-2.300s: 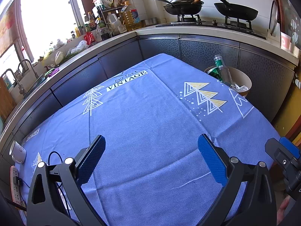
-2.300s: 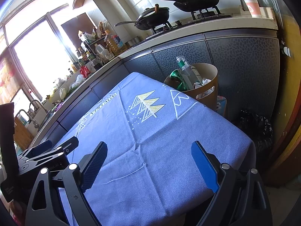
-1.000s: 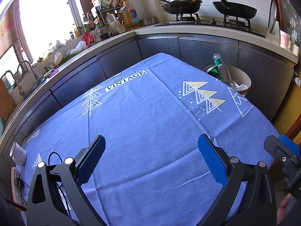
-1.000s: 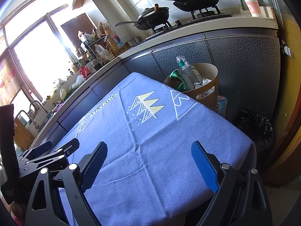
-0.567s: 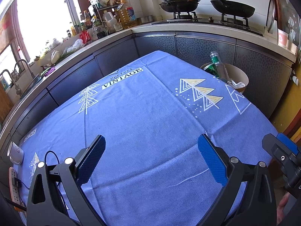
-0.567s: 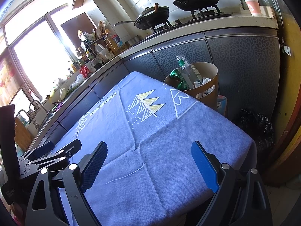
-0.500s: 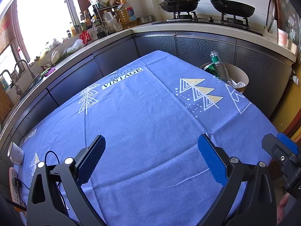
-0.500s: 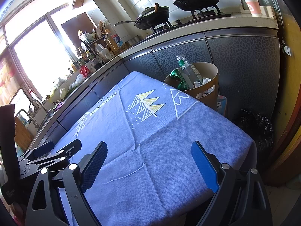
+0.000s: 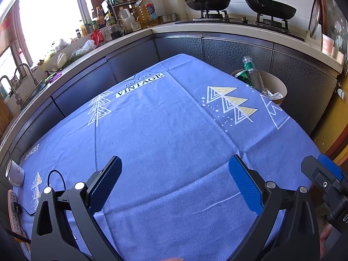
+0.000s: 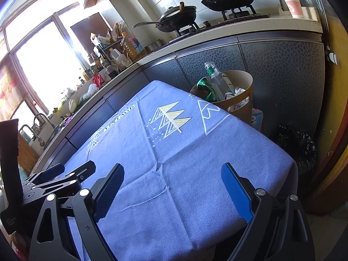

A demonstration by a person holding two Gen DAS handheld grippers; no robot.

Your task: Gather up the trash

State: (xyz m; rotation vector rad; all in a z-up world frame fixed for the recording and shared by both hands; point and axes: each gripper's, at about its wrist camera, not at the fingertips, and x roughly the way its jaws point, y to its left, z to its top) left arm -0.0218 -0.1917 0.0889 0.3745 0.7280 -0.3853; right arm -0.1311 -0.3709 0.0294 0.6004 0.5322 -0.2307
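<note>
A tan trash bin stands on the floor past the table's far right corner. It holds a clear bottle with a green label, a green crushed can and crumpled white paper. My left gripper is open and empty over the near part of the blue tablecloth. My right gripper is open and empty over the near right of the cloth. No loose trash shows on the cloth.
A dark cabinet counter wraps the table's far sides, with pans on a stove and bottles. A power strip and cable lie at the left edge. A black bag lies on the floor right of the table.
The left gripper has shifted slightly, so the table and counter sit a little lower in its view. The right gripper has barely moved. Both stay open.
</note>
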